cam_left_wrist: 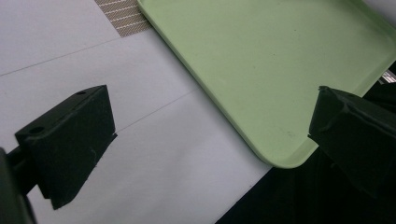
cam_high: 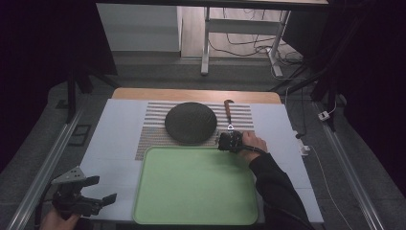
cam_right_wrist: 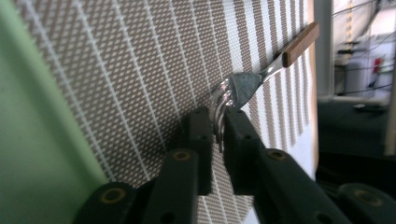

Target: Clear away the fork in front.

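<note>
A fork (cam_high: 229,115) with a wooden handle lies on the striped placemat (cam_high: 153,125), right of a dark round plate (cam_high: 190,122). My right gripper (cam_high: 229,138) sits at the tray's far right corner, shut on the fork's tines (cam_right_wrist: 220,109); the handle (cam_right_wrist: 301,43) points away from me. A green tray (cam_high: 196,186) lies at the near middle. My left gripper (cam_high: 103,189) hovers near the table's front left corner, jaws wide open with nothing between them, the tray's corner (cam_left_wrist: 280,158) beside it.
A white sheet (cam_high: 115,143) covers the table under the placemat. Metal rails (cam_high: 48,163) run along both sides. A table frame (cam_high: 206,43) and cables (cam_high: 249,48) stand on the floor beyond the far edge.
</note>
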`<state>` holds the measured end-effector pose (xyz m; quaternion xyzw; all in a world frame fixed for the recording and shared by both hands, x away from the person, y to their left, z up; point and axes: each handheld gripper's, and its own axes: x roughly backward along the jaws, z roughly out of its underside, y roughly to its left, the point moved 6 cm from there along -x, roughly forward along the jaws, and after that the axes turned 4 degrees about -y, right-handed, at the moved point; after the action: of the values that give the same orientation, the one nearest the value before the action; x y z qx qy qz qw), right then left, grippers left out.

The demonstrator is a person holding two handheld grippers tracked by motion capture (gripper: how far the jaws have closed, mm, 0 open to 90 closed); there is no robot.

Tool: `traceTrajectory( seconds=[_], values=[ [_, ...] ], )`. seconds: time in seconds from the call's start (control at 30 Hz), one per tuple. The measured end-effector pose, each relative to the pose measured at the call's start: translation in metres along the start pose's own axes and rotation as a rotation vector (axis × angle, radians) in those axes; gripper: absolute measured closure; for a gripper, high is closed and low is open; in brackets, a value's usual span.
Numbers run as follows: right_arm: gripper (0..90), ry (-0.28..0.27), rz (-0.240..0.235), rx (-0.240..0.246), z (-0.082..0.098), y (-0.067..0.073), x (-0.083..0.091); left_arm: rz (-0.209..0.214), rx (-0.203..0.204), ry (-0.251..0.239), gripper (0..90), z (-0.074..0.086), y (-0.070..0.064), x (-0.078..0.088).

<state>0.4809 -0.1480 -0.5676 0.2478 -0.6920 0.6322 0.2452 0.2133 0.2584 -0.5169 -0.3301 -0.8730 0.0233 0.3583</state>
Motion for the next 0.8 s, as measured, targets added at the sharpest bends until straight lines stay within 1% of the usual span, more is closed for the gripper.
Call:
traceTrajectory(
  seconds=[0.03,0.07,0.13,0.17,0.2,0.23,0.27,0.3,0.33,0.37,0.43,0.5,0.53,0.57,0.6,0.63,0.67,0.7,0.77,0.8],
  values=[
    [89.8,-0.008,0.026,-0.005,-0.001,-0.002,0.001,0.000,0.000,0.000,0.4,0.000,0.000,0.000],
    [90.0,-0.011,0.042,-0.014,-0.001,-0.003,0.003,0.001,0.002,0.001,0.4,0.000,0.000,0.000],
    [90.0,-0.010,0.042,-0.011,-0.001,-0.005,0.005,-0.002,0.000,0.002,0.4,0.000,0.000,0.000],
    [90.0,-0.015,0.027,-0.015,-0.001,-0.006,0.007,-0.002,-0.001,0.002,0.4,0.000,0.000,0.000],
    [90.0,-0.027,0.035,-0.030,-0.001,-0.006,0.008,-0.003,-0.001,0.002,0.4,0.000,0.000,0.000],
    [90.0,-0.035,0.027,-0.030,-0.001,-0.007,0.010,-0.003,-0.001,0.001,0.4,0.000,0.000,0.000],
    [90.0,-0.040,0.035,-0.028,-0.001,-0.007,0.011,-0.002,-0.001,0.001,0.5,0.000,0.000,0.000],
    [90.0,-0.043,0.069,-0.022,-0.001,-0.009,0.014,-0.003,-0.002,0.000,0.7,0.000,-0.001,0.000],
    [90.0,-0.050,0.043,-0.040,-0.001,-0.009,0.016,-0.003,-0.004,0.001,0.8,0.000,-0.001,0.000],
    [90.0,-0.059,0.074,-0.040,-0.001,-0.012,0.017,-0.004,-0.009,0.001,0.8,0.000,-0.001,0.000],
    [90.0,-0.072,0.061,-0.090,0.000,-0.013,0.022,-0.008,-0.023,0.005,0.7,0.000,-0.002,0.000],
    [90.0,-0.094,0.038,-0.099,0.002,-0.018,0.026,-0.016,-0.029,0.007,0.2,0.000,-0.003,-0.001],
    [90.0,-0.102,0.041,-0.115,0.003,-0.018,0.028,-0.019,-0.032,0.008,0.0,0.000,-0.003,-0.001],
    [90.0,-0.122,0.012,-0.135,0.003,-0.019,0.030,-0.017,-0.033,0.009,0.0,0.000,-0.003,0.000],
    [90.0,-0.134,0.005,-0.154,0.004,-0.020,0.033,-0.021,-0.036,0.008,0.0,0.000,-0.003,0.000],
    [90.0,-0.145,0.008,-0.214,0.005,-0.020,0.039,-0.025,-0.037,0.007,0.0,0.000,-0.004,0.000],
    [90.0,-0.162,-0.003,-0.236,0.006,-0.022,0.042,-0.029,-0.039,0.006,0.0,-0.001,-0.004,0.000],
    [90.0,-0.162,-0.003,-0.236,0.006,-0.022,0.042,-0.026,-0.042,0.006,0.0,-0.001,-0.005,0.000],
    [90.0,-0.197,-0.032,-0.305,0.007,-0.024,0.049,-0.026,-0.046,0.006,0.0,-0.001,-0.005,-0.001],
    [90.0,-0.224,-0.048,-0.346,0.008,-0.025,0.053,-0.023,-0.046,0.005,0.0,-0.002,-0.006,-0.001]
  ],
)
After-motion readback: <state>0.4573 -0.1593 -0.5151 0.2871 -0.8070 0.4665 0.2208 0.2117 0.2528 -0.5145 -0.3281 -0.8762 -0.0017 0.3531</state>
